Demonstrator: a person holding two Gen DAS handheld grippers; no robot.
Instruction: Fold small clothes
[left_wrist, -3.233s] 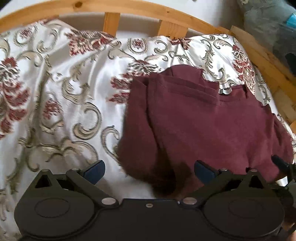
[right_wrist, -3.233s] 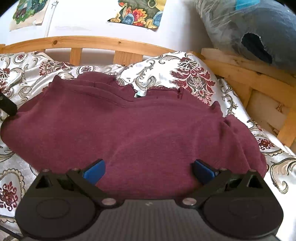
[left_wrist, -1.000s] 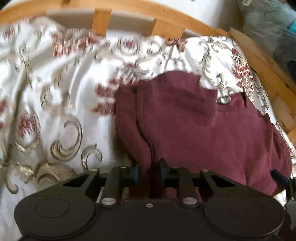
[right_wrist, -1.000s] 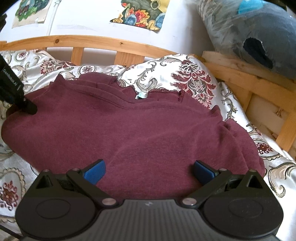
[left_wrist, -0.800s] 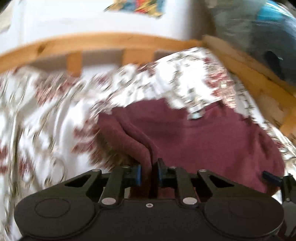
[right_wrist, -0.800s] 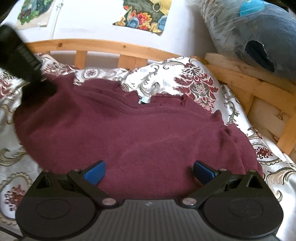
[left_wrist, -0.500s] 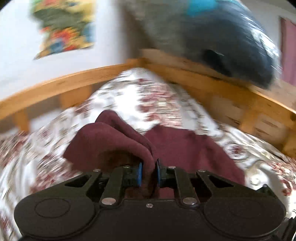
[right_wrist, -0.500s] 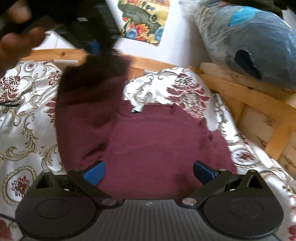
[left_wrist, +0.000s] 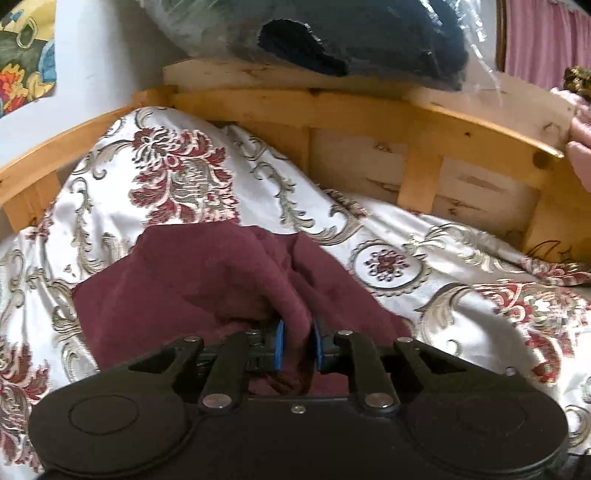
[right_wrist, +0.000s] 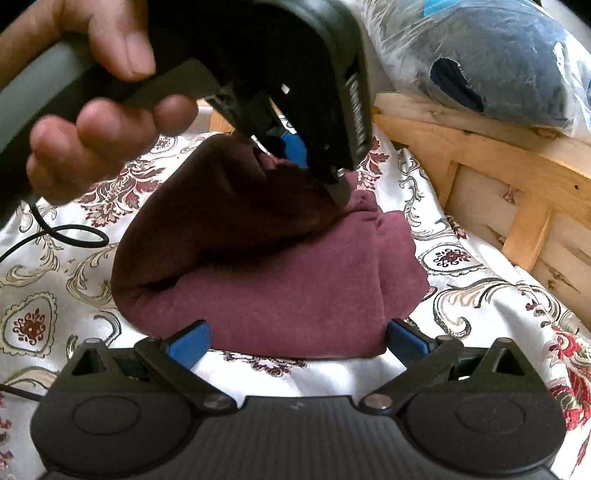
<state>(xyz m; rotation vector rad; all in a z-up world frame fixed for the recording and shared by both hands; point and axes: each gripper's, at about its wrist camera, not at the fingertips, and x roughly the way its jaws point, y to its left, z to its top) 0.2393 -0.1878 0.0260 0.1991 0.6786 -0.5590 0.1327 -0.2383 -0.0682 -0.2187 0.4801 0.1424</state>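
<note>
At frame centre, the left gripper pinches a fold of the maroon garment (half doubled over) on the floral bedspread; the right gripper gapes wide, empty, at its lower edge.

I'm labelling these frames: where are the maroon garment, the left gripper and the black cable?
maroon garment (right_wrist: 288, 295): right wrist view, flat lower layer.
left gripper (left_wrist: 298, 345): left wrist view, between the fingertips clamping a fabric fold.
black cable (right_wrist: 79, 242): right wrist view, loop on the bedspread.
</note>
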